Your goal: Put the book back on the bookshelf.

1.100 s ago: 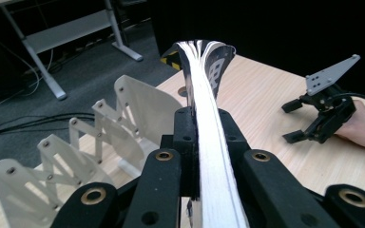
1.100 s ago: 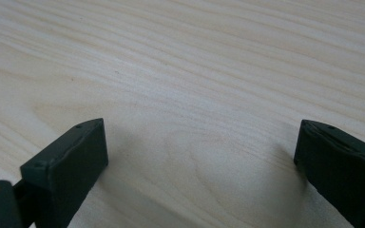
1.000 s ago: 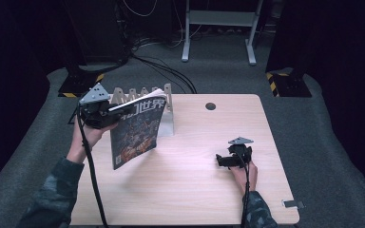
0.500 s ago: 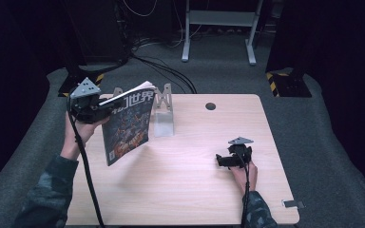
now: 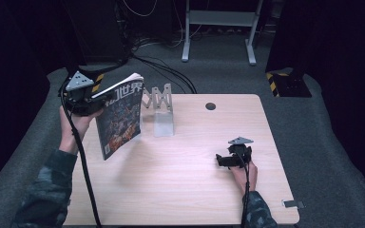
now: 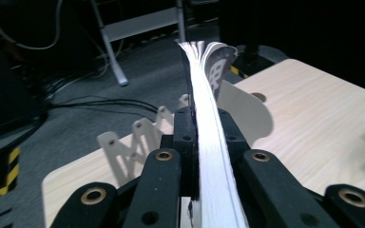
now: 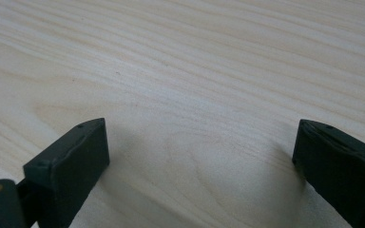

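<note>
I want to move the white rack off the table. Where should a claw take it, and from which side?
Probably by one upright divider at the top of the rack, coming down from above: the thin plates stand up apart, so jaws fit around one. The right claw is open and free.

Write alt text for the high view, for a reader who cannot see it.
A person's left gripper holds a magazine upright by its top edge above the left side of a light wooden table, beside a white zigzag rack. The right gripper rests open on the table's right side, holding nothing. Dark floor with cables surrounds the table.
</note>
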Tool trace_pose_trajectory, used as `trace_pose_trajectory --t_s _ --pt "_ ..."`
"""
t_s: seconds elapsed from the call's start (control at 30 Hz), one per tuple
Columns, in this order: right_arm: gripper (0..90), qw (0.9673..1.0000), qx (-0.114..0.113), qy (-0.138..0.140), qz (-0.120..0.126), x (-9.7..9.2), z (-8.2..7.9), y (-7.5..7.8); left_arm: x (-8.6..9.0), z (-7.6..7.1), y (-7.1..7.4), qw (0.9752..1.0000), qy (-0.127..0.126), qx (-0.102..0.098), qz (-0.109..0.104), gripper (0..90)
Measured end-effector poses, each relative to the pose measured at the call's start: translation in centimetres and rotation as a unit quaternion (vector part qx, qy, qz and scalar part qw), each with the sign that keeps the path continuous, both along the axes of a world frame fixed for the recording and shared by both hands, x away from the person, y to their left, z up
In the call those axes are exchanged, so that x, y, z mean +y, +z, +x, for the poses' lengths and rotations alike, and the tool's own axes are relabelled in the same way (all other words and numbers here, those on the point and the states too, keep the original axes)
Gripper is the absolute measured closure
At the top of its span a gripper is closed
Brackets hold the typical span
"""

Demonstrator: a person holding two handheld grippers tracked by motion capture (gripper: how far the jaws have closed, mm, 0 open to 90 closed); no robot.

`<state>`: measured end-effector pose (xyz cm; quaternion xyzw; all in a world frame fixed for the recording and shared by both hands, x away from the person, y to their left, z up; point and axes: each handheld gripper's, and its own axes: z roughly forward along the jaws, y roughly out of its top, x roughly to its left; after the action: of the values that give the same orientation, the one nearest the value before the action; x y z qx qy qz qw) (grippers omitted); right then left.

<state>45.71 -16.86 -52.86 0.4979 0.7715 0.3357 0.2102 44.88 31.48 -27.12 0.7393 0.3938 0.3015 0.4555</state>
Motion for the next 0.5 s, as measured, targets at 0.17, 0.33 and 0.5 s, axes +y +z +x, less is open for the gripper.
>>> trace_pose_trajectory --t_s 0.17,0.33,0.5 --pt "4.2 1.0000 0.000 0.002 0.000 0.0 0.0 0.0 0.7 0.2 -0.1 0.9998 0.019 0.001 -0.005 82.2" --pt "4.3 1.0000 0.000 0.002 0.000 0.0 0.0 0.0 1.4 0.5 -0.4 0.9991 0.038 0.000 -0.017 82.2" --pt "4.4 1.0000 0.000 0.002 0.000 0.0 0.0 0.0 1.7 1.0 -0.7 0.9985 0.050 -0.001 -0.022 82.3"
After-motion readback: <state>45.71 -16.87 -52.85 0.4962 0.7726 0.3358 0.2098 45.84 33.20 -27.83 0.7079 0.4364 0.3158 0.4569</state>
